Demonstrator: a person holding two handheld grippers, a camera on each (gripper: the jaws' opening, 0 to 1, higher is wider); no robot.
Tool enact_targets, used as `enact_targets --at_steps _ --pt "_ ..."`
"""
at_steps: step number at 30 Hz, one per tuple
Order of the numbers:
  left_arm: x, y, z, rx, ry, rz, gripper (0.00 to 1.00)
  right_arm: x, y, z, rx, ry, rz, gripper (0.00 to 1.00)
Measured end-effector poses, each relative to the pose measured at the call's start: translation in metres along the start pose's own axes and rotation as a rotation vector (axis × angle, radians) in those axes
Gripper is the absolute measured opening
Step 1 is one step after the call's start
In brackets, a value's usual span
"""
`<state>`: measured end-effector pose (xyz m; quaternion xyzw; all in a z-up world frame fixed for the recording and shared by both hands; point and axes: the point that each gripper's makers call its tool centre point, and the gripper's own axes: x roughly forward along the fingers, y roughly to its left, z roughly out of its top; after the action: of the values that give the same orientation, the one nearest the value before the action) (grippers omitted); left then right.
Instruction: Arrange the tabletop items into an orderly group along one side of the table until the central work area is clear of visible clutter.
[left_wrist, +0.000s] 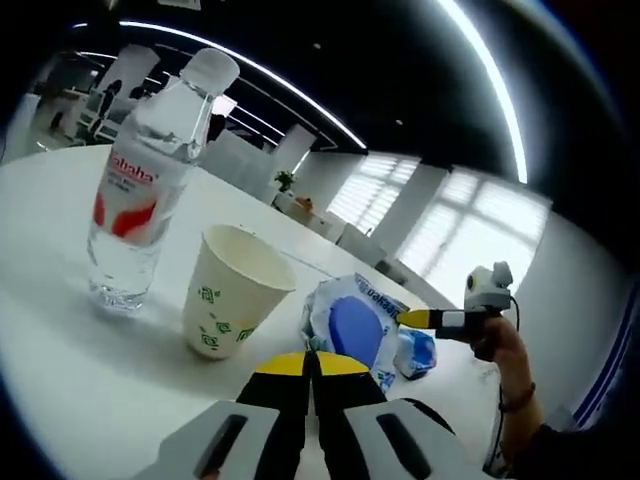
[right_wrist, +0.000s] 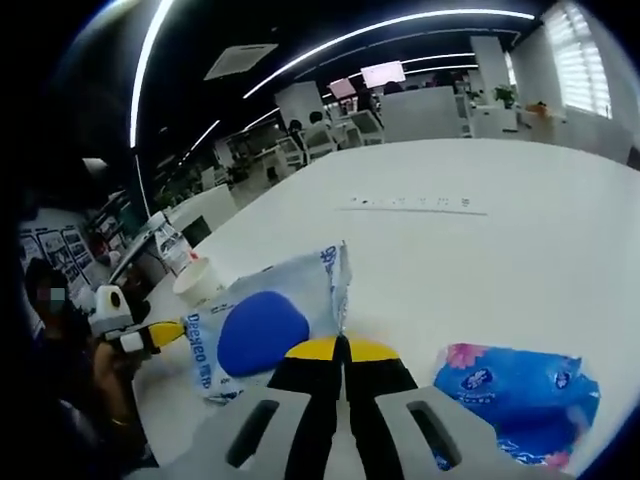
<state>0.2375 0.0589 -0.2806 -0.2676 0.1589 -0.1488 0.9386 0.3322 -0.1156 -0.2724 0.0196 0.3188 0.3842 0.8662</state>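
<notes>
My right claw (right_wrist: 340, 350) is pinched on the wipes pack's (right_wrist: 262, 330) edge; the left claw (left_wrist: 312, 365) is closed empty, the paper cup (left_wrist: 232, 290) just ahead-left.

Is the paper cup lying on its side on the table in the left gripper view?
No. The paper cup stands upright on the white table, open mouth upward, beside the water bottle.

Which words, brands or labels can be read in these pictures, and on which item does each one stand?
"ahaha": red label of the water bottle; first letter hidden.
"Deeko", uncertain, blurred: blue letters on the white wipes pack.
Paper cup: green marks, no readable words.
Small blue tissue pack: print too small to read.
</notes>
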Motion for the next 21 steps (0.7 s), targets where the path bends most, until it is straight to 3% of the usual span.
enact_targets --at_steps 21 --pt "0.0009 0.0012 0.0027 0.024 0.023 -0.008 0.0 0.0026 0.0011 0.0031 0.006 -0.005 0.029 0.0"
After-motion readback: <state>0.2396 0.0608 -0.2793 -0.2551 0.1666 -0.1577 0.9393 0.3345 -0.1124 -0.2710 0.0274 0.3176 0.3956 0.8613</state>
